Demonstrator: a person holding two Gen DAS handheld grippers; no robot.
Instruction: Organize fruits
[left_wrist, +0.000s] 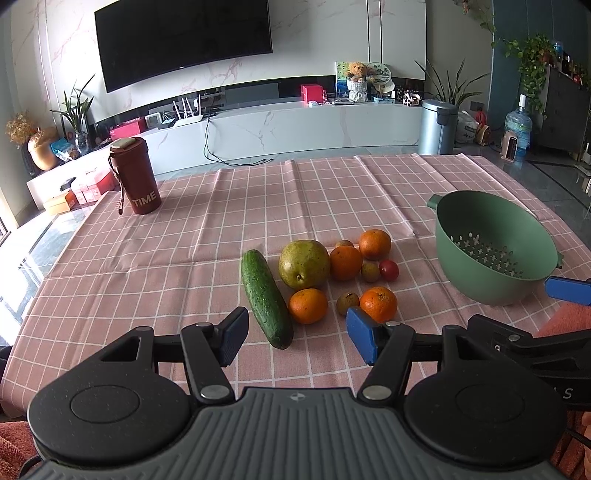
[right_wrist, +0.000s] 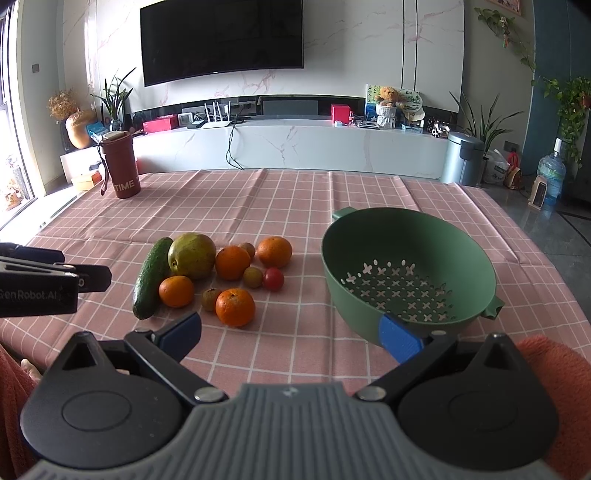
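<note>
A heap of produce lies on the pink checked tablecloth (left_wrist: 184, 266): a cucumber (left_wrist: 264, 297), a green pear (left_wrist: 303, 263), several oranges such as the nearest one (left_wrist: 378, 303), a red tomato (left_wrist: 388, 270) and small brownish fruits. The empty green colander (left_wrist: 495, 254) stands to their right. My left gripper (left_wrist: 297, 338) is open just short of the cucumber's near end, nothing between its fingers. In the right wrist view the same cucumber (right_wrist: 150, 278), pear (right_wrist: 192, 255) and colander (right_wrist: 406, 273) show. My right gripper (right_wrist: 295, 334) is open, its right pad in front of the colander's near wall.
A dark red tumbler (left_wrist: 135, 181) marked TIME stands at the table's far left. The far half of the cloth (right_wrist: 295, 195) carries only folds. Behind the table run a white TV cabinet and a metal bin (left_wrist: 437, 127). Red sleeves (right_wrist: 550, 369) show at the bottom.
</note>
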